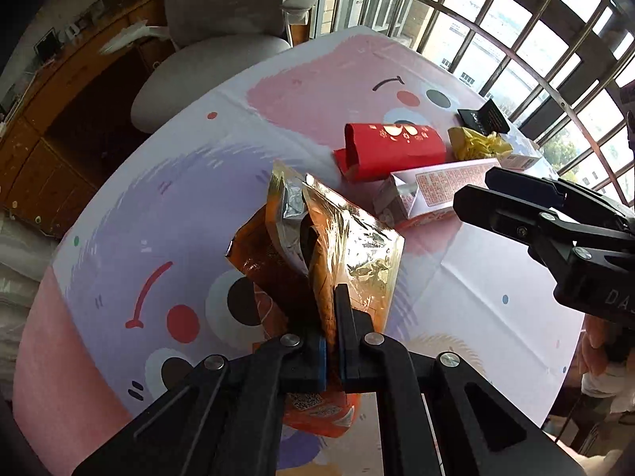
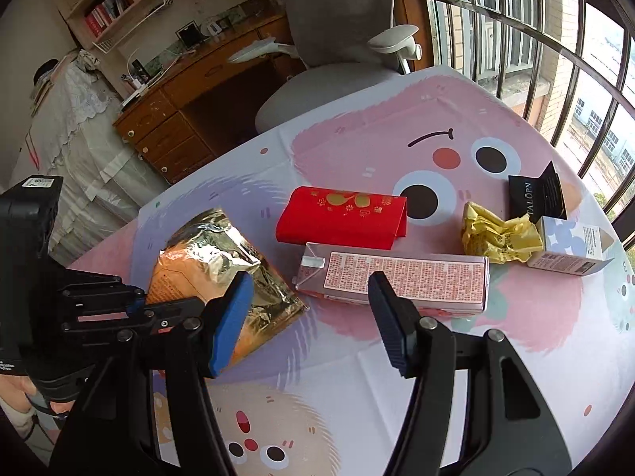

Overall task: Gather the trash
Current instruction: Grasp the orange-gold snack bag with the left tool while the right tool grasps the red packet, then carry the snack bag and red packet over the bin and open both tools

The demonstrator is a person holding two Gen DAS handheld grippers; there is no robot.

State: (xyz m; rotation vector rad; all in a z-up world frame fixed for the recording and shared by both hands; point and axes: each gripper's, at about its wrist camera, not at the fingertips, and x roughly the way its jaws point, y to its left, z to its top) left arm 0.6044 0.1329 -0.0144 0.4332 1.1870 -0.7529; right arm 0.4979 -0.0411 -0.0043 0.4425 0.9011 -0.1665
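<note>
Left wrist view: the left gripper [image 1: 331, 341] has its jaws squeezed tight on the gold snack bag [image 1: 337, 246], lifted above the table [image 1: 119, 206].

Right wrist view: the right gripper [image 2: 309, 305] has its jaws wide apart and empty, near the pink carton [image 2: 397, 281] lying on the table beside the red packet [image 2: 341, 218].

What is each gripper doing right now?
Left gripper: closed on the foil bag.
Right gripper: open, holding nothing.
</note>
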